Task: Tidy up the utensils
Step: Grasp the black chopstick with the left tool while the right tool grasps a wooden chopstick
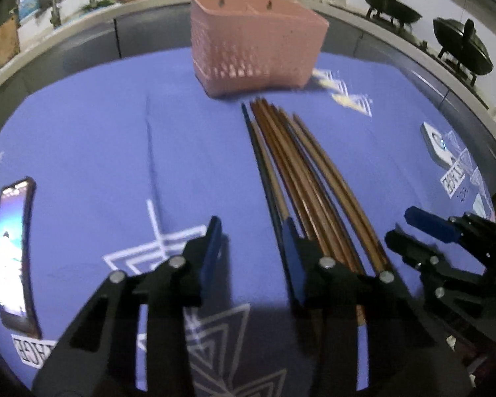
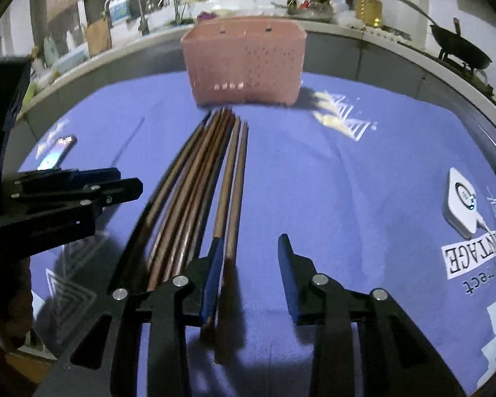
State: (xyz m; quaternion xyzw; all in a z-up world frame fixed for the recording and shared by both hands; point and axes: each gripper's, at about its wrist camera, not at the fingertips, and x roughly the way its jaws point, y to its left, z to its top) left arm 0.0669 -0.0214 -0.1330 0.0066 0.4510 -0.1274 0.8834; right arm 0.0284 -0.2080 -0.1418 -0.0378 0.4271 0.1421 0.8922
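Note:
A bundle of several brown wooden chopsticks (image 1: 301, 172) (image 2: 201, 178) lies on the blue cloth, tips pointing at a pink perforated utensil basket (image 1: 254, 43) (image 2: 244, 63) standing upright behind them. My left gripper (image 1: 253, 241) is open over the cloth; its gap holds only cloth, and its right finger rests over the bundle's left edge. My right gripper (image 2: 249, 258) is open at the bundle's right edge, with the outermost chopstick lying just inside its left pad and the other pad well apart. Each gripper shows in the other's view: the right gripper (image 1: 400, 226), the left gripper (image 2: 125, 182).
A lit phone (image 1: 15, 254) (image 2: 56, 152) lies on the cloth at the left. A white device (image 1: 436, 145) (image 2: 463, 198) sits at the right. Behind the table runs a counter with a sink tap (image 2: 142, 13) and black woks (image 1: 393, 6).

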